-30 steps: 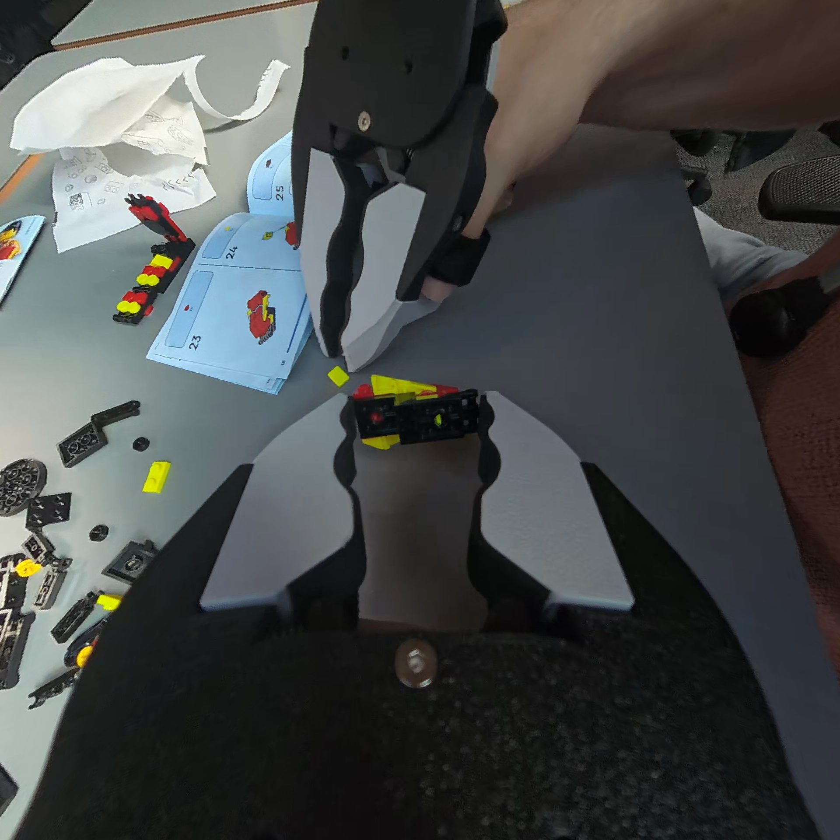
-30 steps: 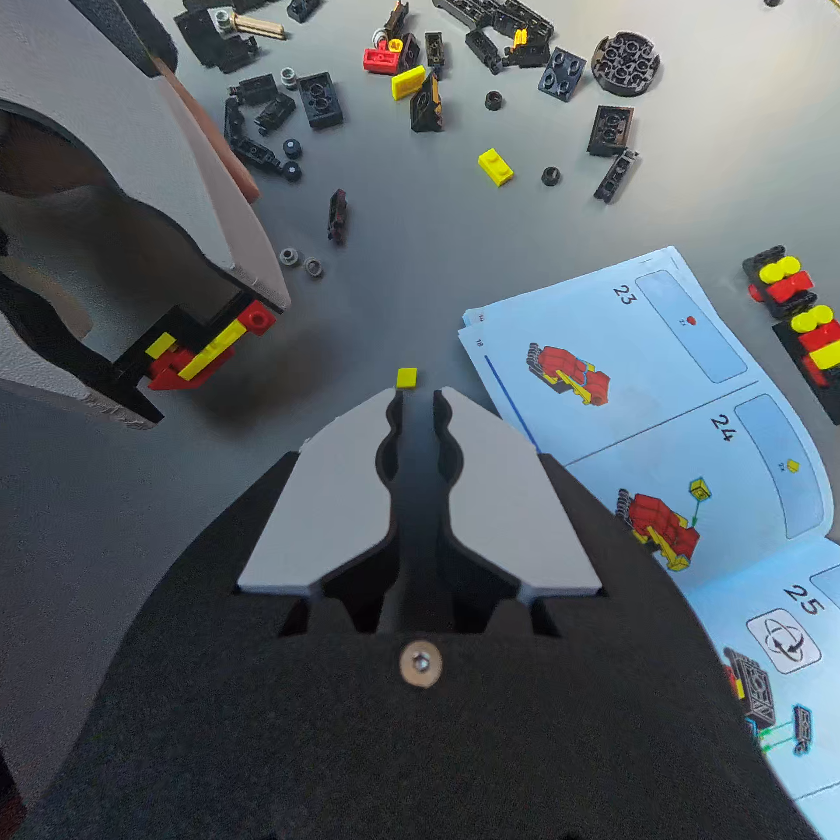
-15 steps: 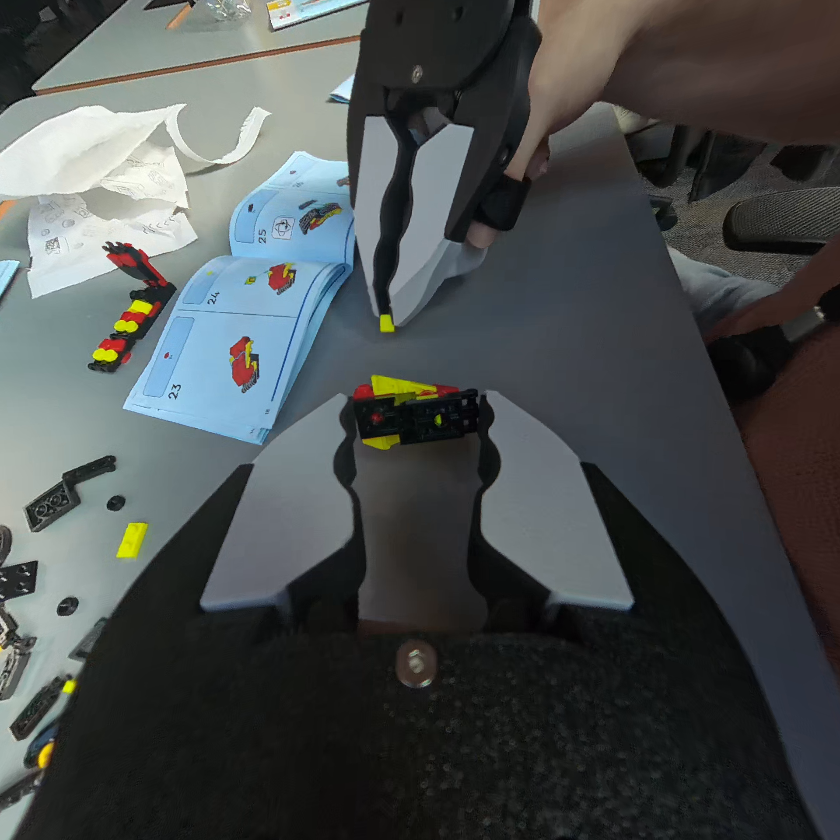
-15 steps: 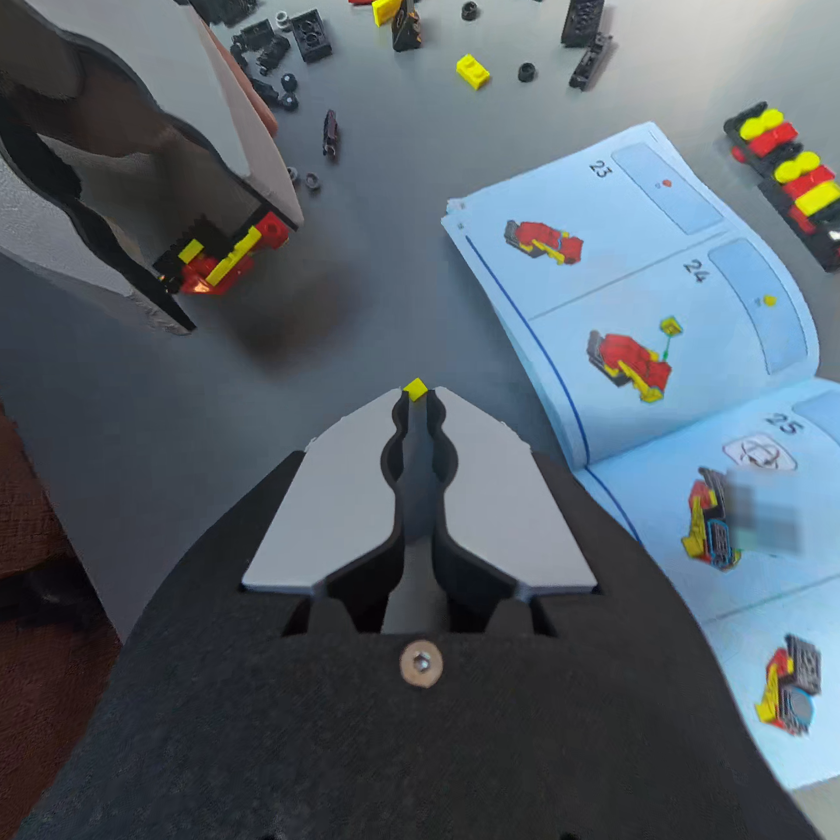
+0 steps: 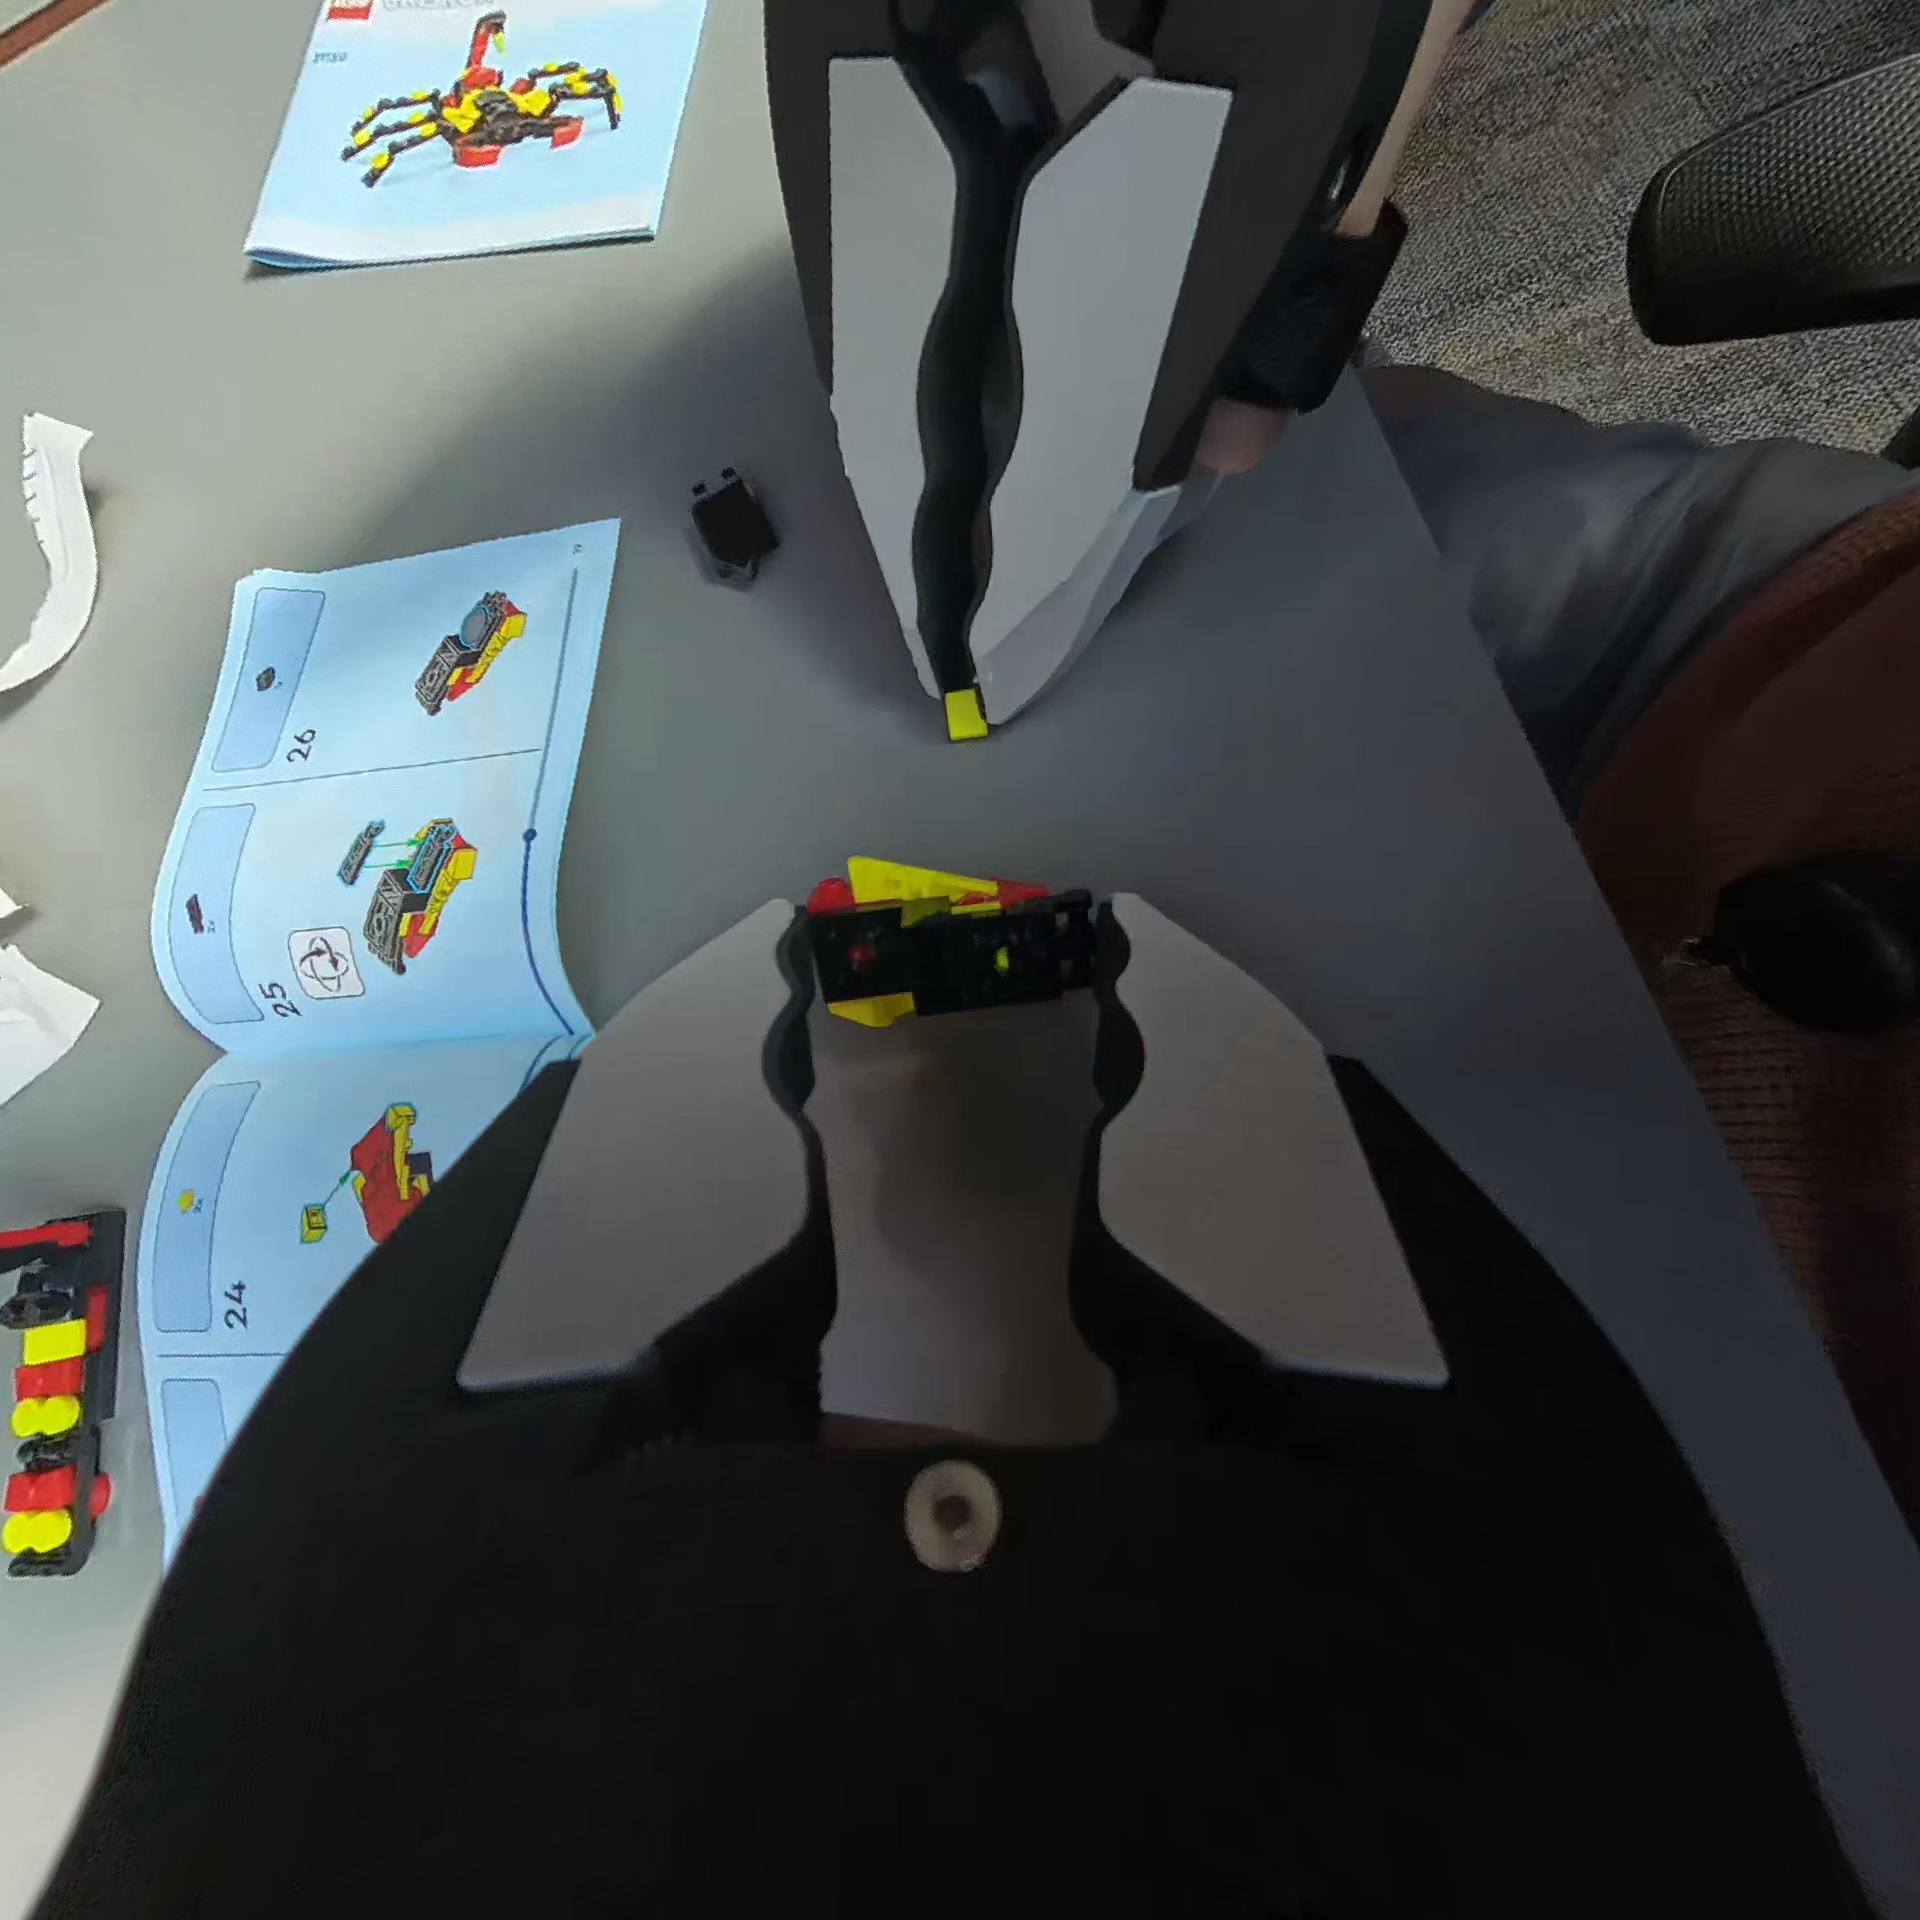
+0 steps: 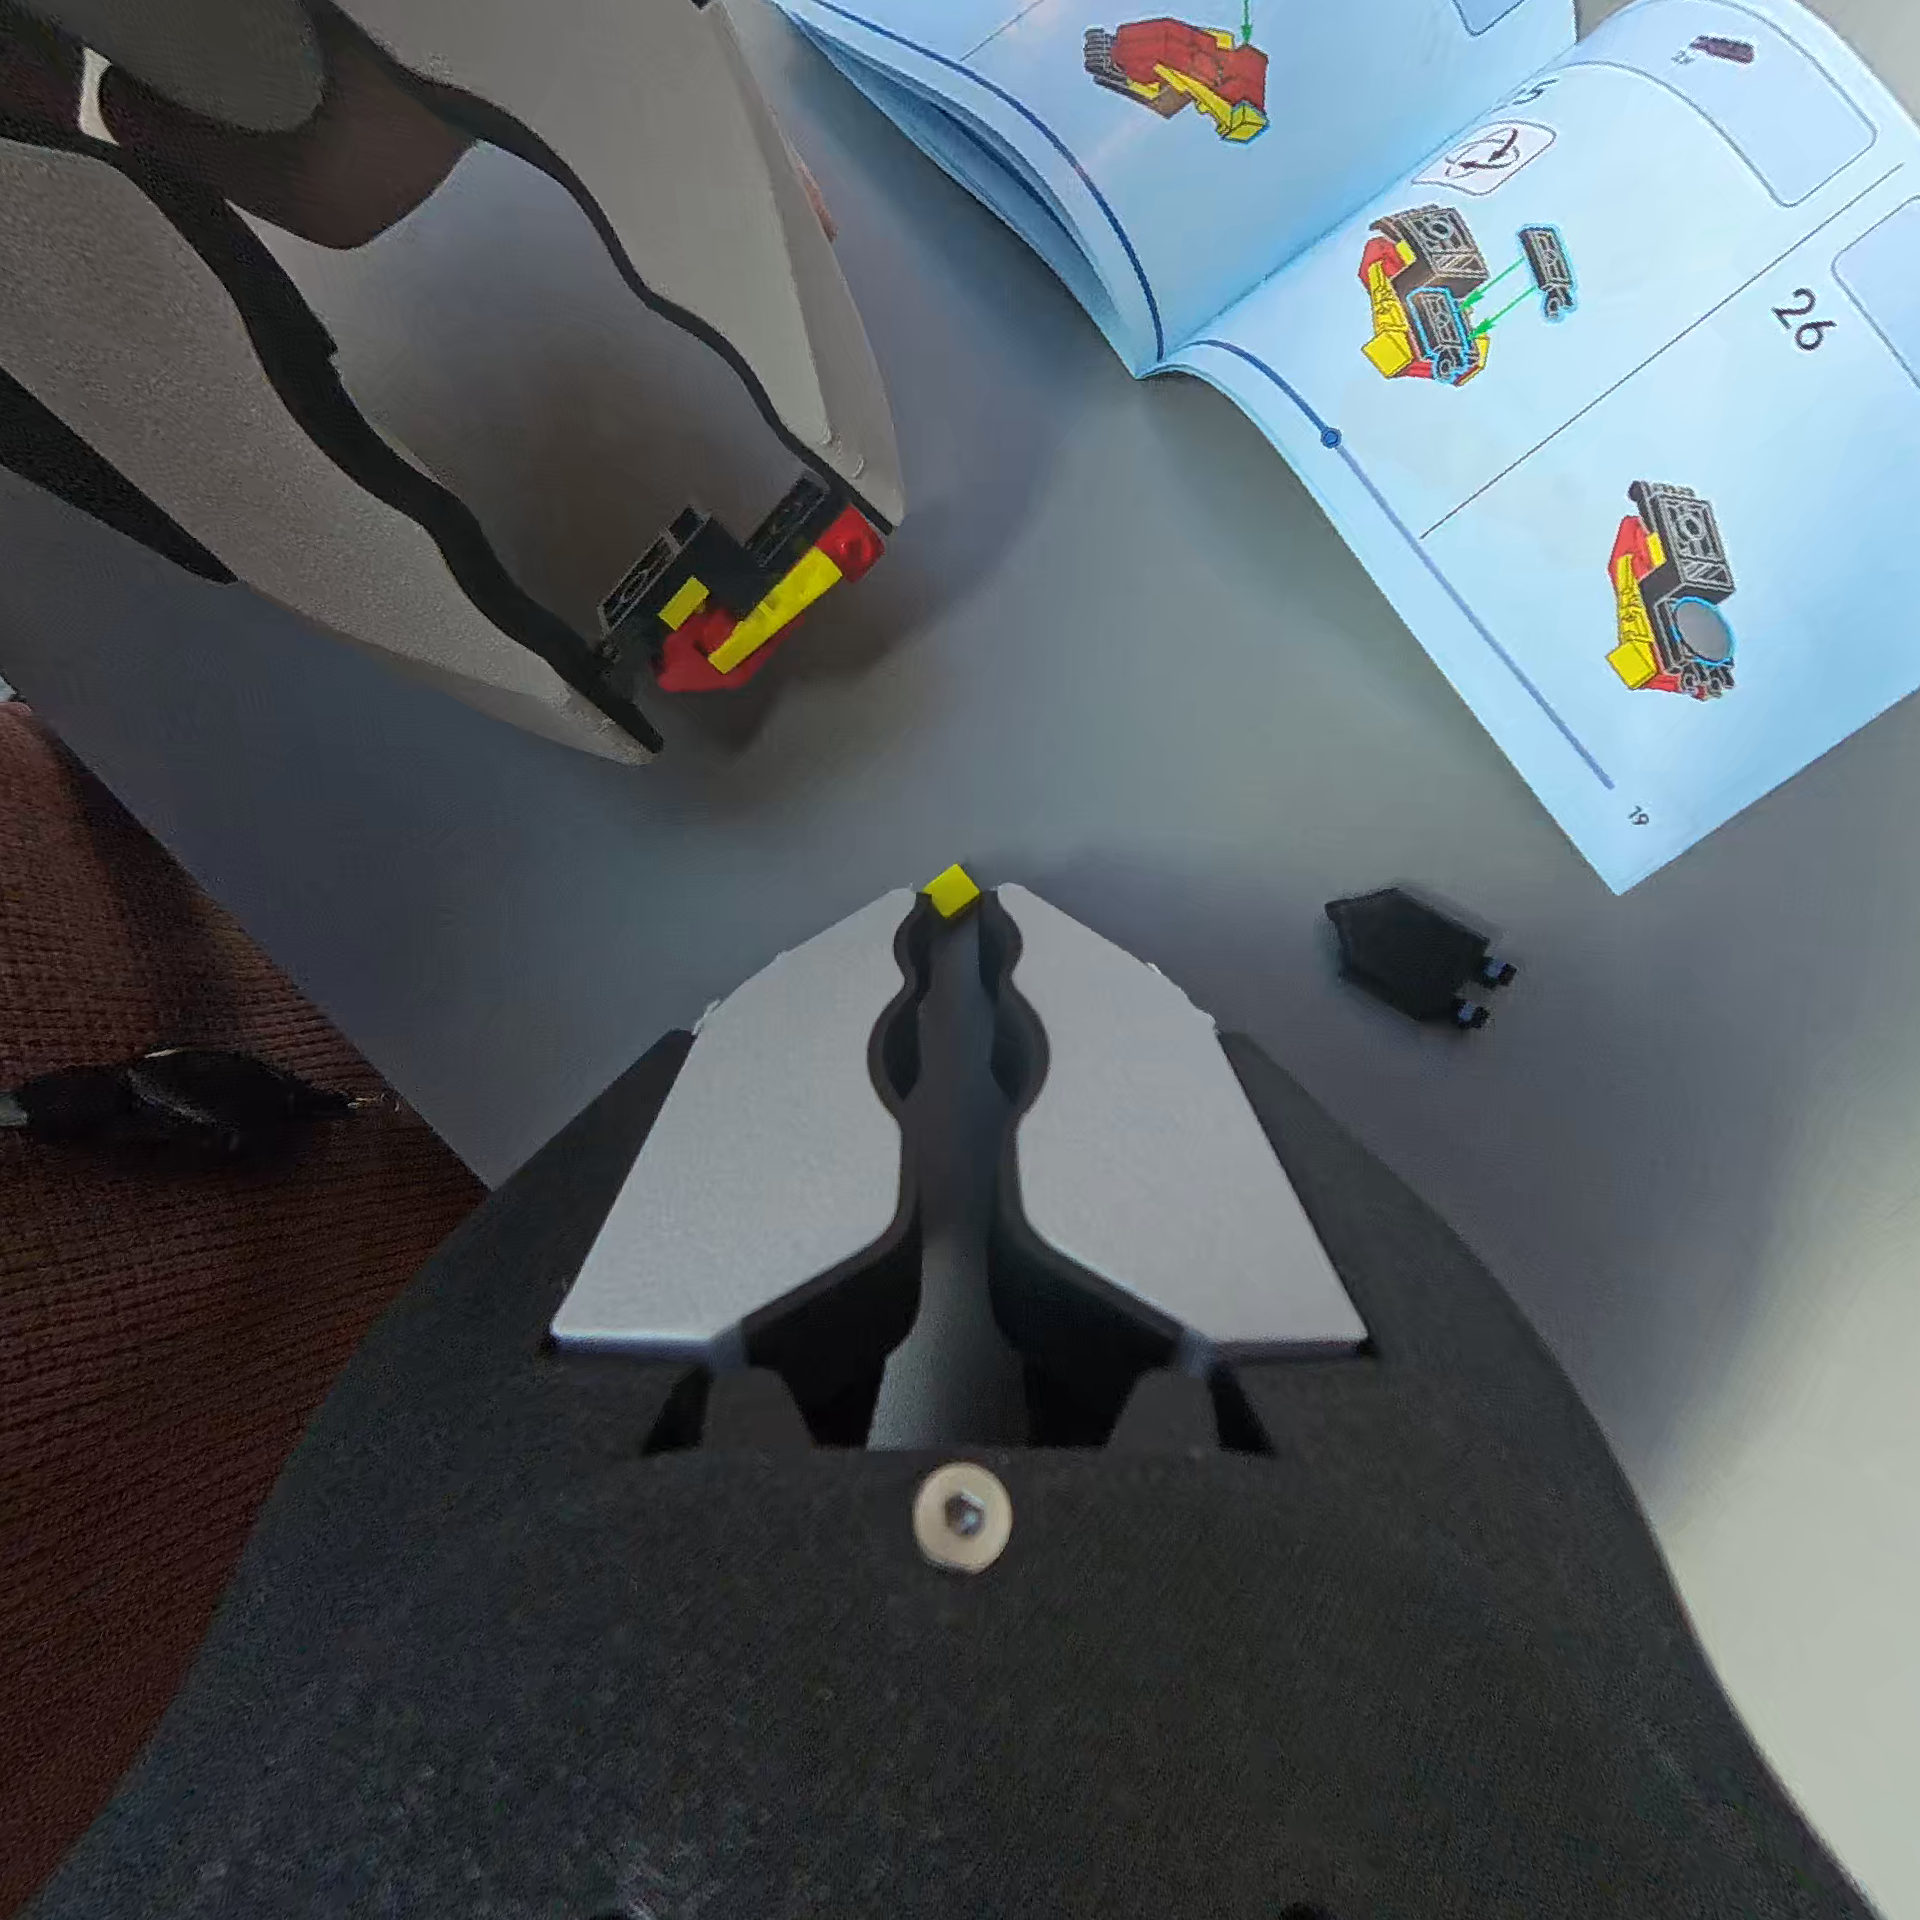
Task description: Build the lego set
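The left gripper (image 5: pixel 948 951) is clamping a small black, red and yellow lego assembly (image 5: pixel 940 940) crosswise between its fingertips, jaws set about as wide as the model and holding it just above the grey table (image 5: pixel 1195 790). Facing it, the right gripper (image 6: pixel 954 902) is nearly closed, pinching a tiny yellow lego tile (image 6: pixel 952 891) at the very tips of its fingers; in the left wrist view that tile (image 5: pixel 966 715) is pointing down toward the table, a little way off from the assembly. Whether the tile is touching the tabletop is not clear.

An open blue instruction booklet (image 5: pixel 395 831) is lying flat to the left of the left gripper, and a second, closed booklet (image 5: pixel 468 135) is lying farther back. A loose black lego piece (image 5: pixel 732 532) is sitting on the table between the open booklet and the right gripper. A black, red and yellow strip of bricks (image 5: pixel 52 1392) is lying at the table's left edge of view.
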`<state>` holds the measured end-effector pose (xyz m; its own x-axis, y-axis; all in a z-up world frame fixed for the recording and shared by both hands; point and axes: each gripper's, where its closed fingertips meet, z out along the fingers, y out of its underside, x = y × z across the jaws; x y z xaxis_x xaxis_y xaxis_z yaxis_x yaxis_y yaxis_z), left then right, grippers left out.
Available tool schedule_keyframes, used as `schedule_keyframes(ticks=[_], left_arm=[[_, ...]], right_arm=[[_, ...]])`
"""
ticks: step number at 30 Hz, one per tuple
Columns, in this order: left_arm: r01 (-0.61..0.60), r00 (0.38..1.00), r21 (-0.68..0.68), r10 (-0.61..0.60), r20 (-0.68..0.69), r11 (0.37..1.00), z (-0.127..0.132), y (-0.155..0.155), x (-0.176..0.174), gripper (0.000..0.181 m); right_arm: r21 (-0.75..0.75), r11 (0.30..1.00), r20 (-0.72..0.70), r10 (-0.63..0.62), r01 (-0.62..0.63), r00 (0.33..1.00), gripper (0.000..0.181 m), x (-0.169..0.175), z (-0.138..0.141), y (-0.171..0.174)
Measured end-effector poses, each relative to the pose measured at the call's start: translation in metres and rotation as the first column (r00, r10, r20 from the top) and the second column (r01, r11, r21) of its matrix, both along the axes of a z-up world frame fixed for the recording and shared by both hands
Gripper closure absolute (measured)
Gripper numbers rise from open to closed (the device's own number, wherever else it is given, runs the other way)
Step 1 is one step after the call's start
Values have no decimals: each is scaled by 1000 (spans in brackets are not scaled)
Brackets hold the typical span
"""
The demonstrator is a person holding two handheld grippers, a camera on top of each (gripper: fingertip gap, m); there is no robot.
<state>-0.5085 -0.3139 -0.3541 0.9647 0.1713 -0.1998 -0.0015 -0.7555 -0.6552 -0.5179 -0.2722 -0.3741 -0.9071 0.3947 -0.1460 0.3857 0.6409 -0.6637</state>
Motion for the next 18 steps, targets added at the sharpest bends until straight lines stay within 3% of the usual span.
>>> schedule_keyframes(ticks=[6,12,16,18], left_arm=[[93,985,3,-92,-148,996,5,20,-2,130],[144,990,33,-143,-7,989,-5,25,3,129],[113,994,32,-113,2,993,-6,22,-3,129],[105,994,48,-105,1,993,-6,23,-3,129]], right_arm=[[-40,999,-34,-11,10,999,164,2,2,10],[44,992,-174,127,-122,977,160,-3,0,19],[61,993,-125,110,-103,986,162,-5,-1,11],[56,995,-120,91,-85,989,173,-5,-1,9]])
